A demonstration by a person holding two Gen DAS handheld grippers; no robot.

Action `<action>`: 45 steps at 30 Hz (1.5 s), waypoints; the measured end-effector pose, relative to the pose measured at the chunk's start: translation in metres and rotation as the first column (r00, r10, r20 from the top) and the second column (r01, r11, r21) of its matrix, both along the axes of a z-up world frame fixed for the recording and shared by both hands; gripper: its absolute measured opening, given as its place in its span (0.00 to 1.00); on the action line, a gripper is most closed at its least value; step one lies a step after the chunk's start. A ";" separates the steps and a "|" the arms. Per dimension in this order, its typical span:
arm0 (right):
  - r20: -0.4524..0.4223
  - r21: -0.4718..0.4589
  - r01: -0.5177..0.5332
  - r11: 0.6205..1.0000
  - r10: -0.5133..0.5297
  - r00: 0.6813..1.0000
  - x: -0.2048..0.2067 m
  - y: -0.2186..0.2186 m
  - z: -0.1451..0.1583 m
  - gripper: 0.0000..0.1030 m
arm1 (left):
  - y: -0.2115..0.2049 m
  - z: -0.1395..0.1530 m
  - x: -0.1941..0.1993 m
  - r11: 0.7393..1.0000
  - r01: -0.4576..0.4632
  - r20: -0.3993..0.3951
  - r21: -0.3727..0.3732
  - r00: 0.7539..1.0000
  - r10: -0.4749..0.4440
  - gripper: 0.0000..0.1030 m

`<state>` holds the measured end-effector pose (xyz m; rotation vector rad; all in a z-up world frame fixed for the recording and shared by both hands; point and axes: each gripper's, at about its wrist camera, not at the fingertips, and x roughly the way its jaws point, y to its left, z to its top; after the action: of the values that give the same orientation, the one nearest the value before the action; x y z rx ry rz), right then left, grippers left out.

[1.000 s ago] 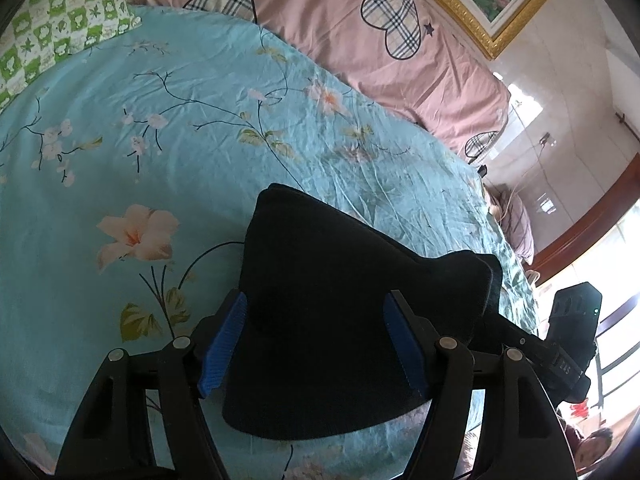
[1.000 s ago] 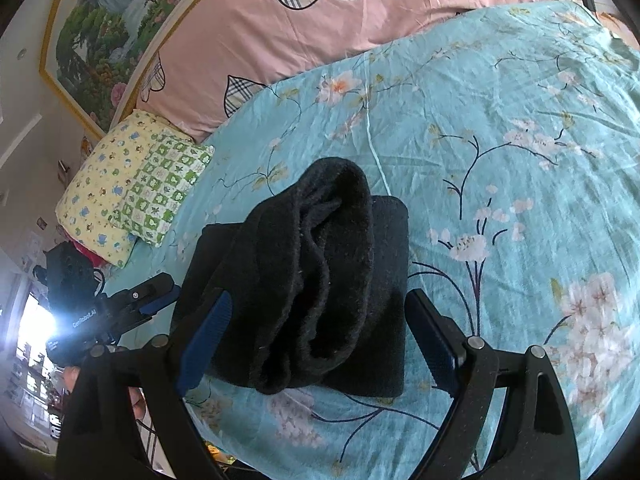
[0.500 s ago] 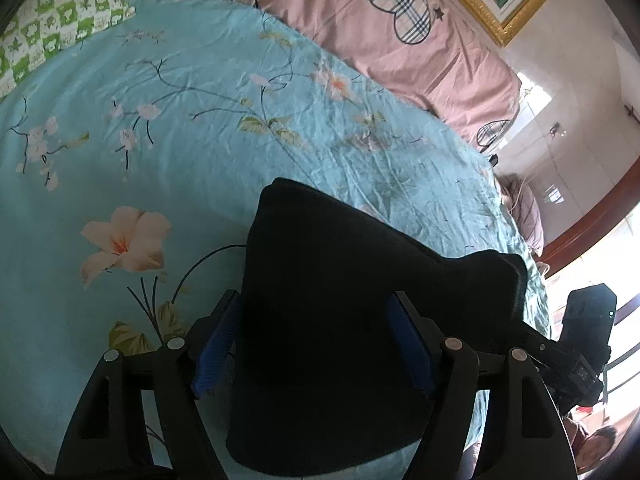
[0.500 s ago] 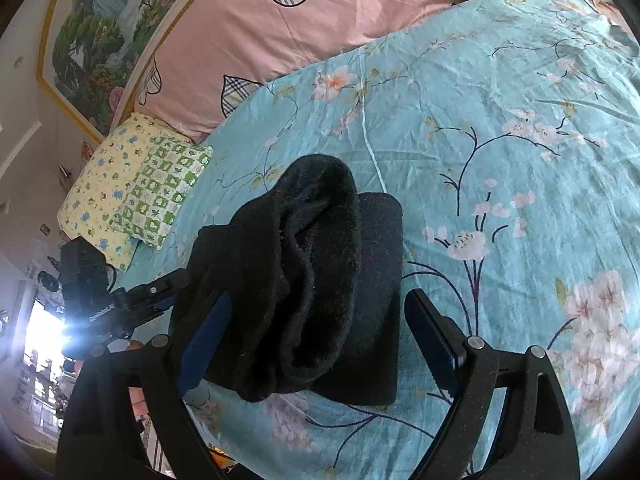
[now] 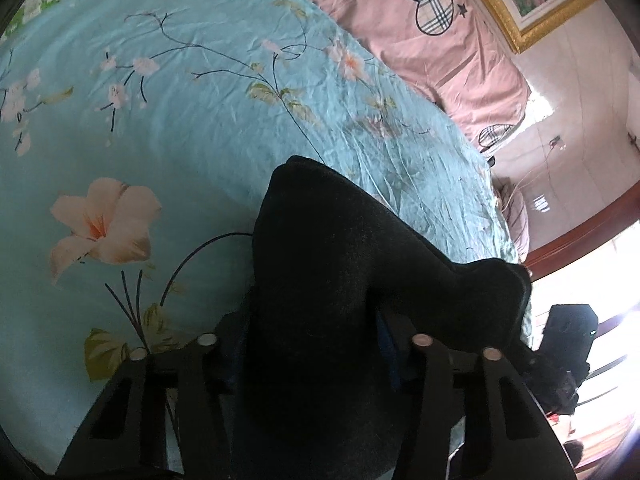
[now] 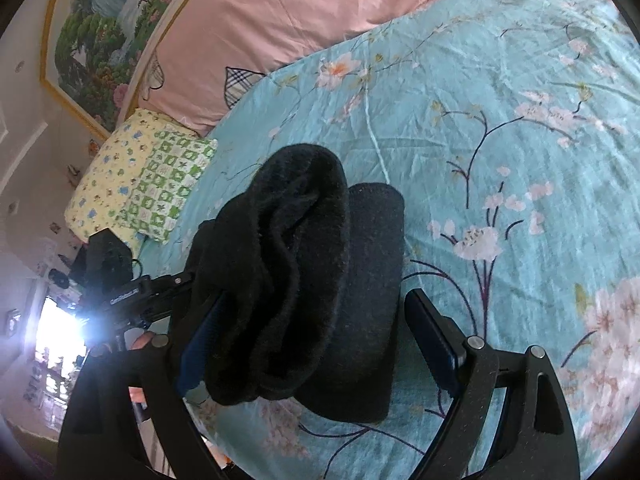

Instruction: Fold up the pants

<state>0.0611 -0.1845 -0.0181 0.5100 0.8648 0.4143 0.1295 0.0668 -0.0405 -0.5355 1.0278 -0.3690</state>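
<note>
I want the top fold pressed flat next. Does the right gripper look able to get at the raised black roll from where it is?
Probably yes: the right gripper has its jaws open, and the pants roll lies between them with nothing in between.

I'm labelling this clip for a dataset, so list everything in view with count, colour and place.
pants: one, black, folded thick on the bed, top layer lifted
bedsheet: one, turquoise with flowers, under the pants
pink quilt: one, plaid hearts, at the bed's far edge
pillows: two, yellow and green-checked, at the bed's corner
painting: one, gold-framed landscape, on the wall
left gripper: black, blue pads, shut on the pants
right gripper: black, blue pads, open around the fold
</note>
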 end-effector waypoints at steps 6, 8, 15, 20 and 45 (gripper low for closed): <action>-0.001 0.038 -0.023 0.999 0.023 1.000 -0.001 -0.005 -0.007 0.63 | 0.006 -0.004 0.000 0.998 -0.017 -0.014 -0.057 1.000 0.016 0.36; 0.002 0.058 -0.029 0.998 0.029 1.000 -0.002 -0.007 -0.007 0.57 | 0.005 0.000 -0.002 0.998 -0.017 -0.005 -0.055 1.000 0.016 0.33; 0.031 0.071 -0.053 0.996 0.051 0.998 -0.003 -0.001 0.007 0.46 | 0.010 0.013 -0.012 0.996 -0.037 0.016 -0.078 0.999 0.038 0.28; 0.060 0.074 -0.080 0.994 0.076 0.995 0.001 0.007 0.020 0.45 | 0.020 0.032 -0.024 0.996 -0.065 0.058 -0.062 0.996 0.068 0.28; 0.123 0.046 -0.320 0.946 0.313 0.942 0.097 0.125 0.052 0.45 | 0.133 0.085 -0.042 0.949 -0.316 0.174 0.019 0.935 0.308 0.28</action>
<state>0.1580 -0.0600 0.0336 0.4027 0.8261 0.7622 0.0878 0.1997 0.0445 -0.6038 0.7696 -0.1048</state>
